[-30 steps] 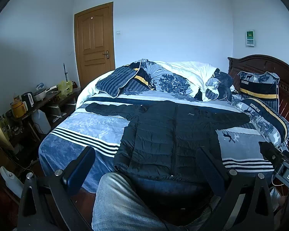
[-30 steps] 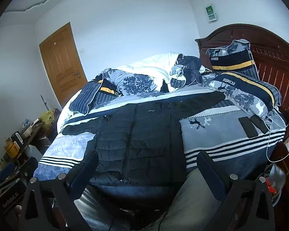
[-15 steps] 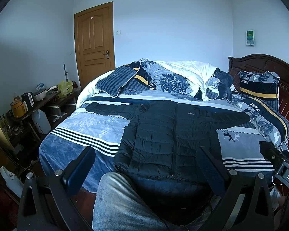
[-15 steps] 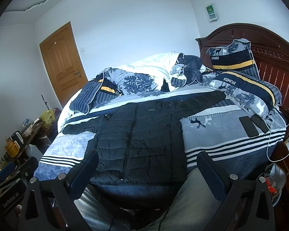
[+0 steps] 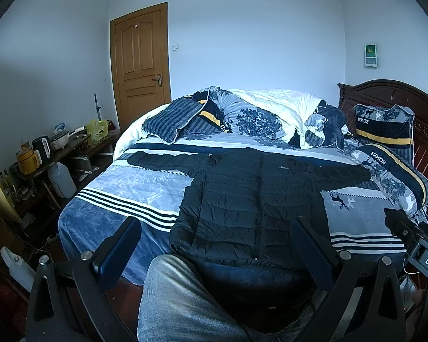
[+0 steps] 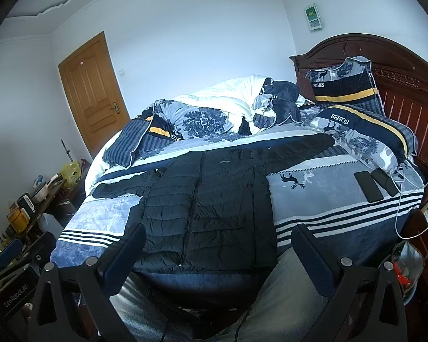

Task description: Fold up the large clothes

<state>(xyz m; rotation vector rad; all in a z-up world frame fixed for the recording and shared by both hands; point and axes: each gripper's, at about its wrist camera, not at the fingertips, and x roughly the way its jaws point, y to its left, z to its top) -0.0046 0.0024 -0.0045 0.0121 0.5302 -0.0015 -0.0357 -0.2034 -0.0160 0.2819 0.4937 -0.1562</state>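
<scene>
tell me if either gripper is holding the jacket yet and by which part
Nothing is held. The left gripper and right gripper are both open, short of the black jacket lying flat on the bed.

The upright pillow (image 5: 383, 126) against the headboard at the far right carries the white word "HOMES", and the pillow lying flat (image 5: 391, 168) just in front of it shows the same word upside down. In the left wrist view the right gripper's body (image 5: 422, 253) reads "DAS", cut off at the edge. In the right wrist view the left gripper's body (image 6: 12, 296) reads "GenRobot.AI".
</scene>
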